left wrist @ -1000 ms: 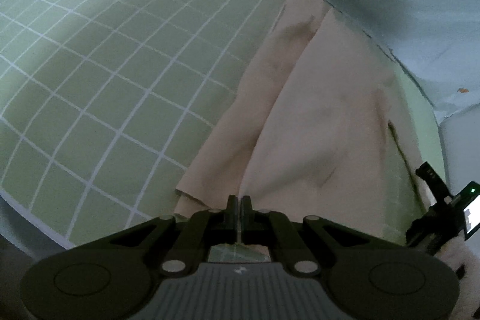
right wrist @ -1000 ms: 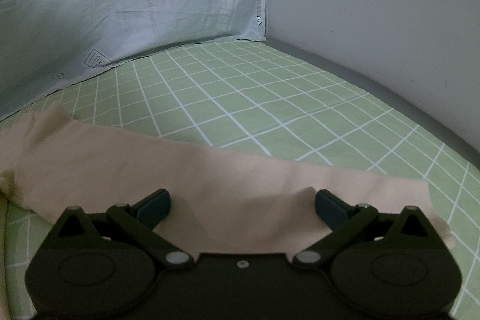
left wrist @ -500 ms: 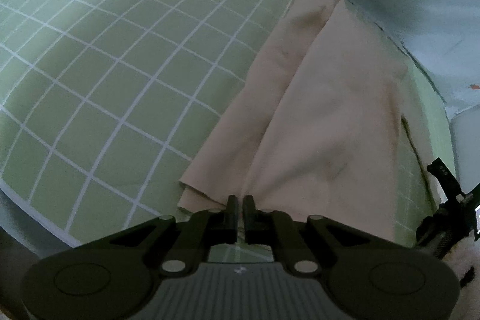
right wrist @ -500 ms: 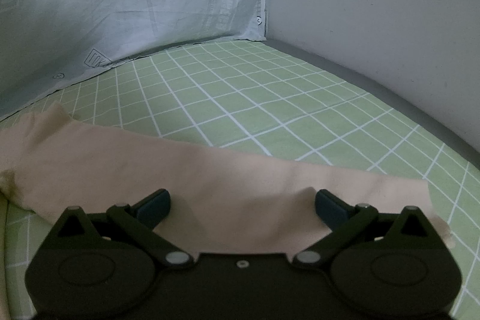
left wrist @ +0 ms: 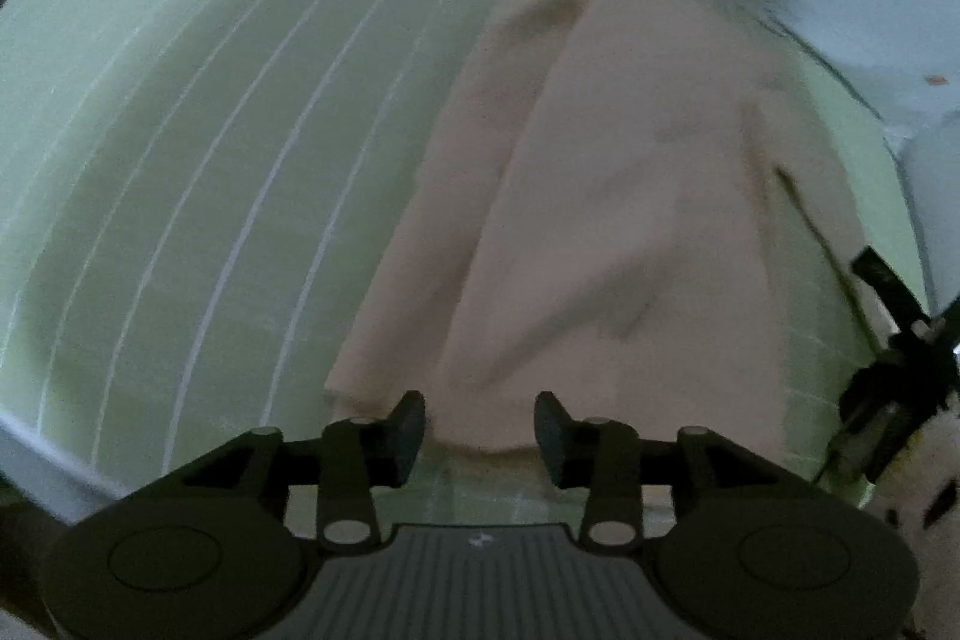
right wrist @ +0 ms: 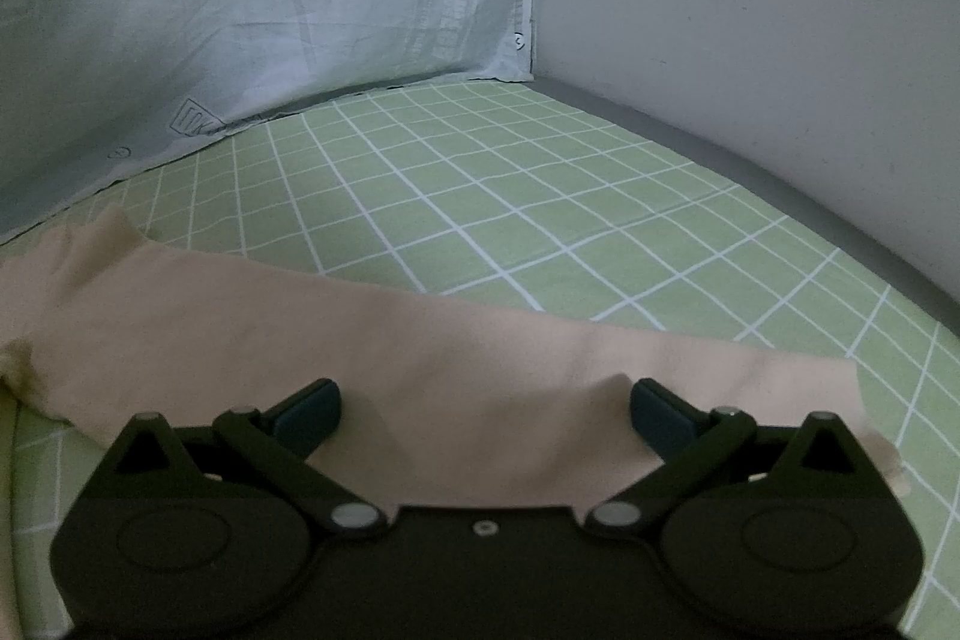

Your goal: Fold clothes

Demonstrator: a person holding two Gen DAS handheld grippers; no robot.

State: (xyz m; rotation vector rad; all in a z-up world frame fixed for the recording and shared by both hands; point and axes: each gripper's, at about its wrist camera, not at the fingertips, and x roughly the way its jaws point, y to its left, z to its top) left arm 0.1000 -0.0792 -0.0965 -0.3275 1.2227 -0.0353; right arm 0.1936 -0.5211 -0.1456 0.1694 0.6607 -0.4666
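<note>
Beige garment [left wrist: 600, 232] lies lengthwise away from the left gripper [left wrist: 480, 430].

My left gripper [left wrist: 480, 427], a black two-finger tong with dark padded tips on hinged linkage arms, points steeply downward. Its jaws have just been opening and now stand part-way apart, with a clear gap between the pads and nothing pinched in it. This view is smeared with motion blur, so finer detail of the fingers [left wrist: 408, 424] is lost.

My right gripper [right wrist: 483, 409], the same black build with dark blue-grey pads, tilts down at a shallower angle. Its jaws stand spread wide, the two pads far apart and pressing on nothing. From the left view, this right gripper [left wrist: 894, 352] shows as a dark frame at the right edge, beside a pale patch I cannot make out.
</note>
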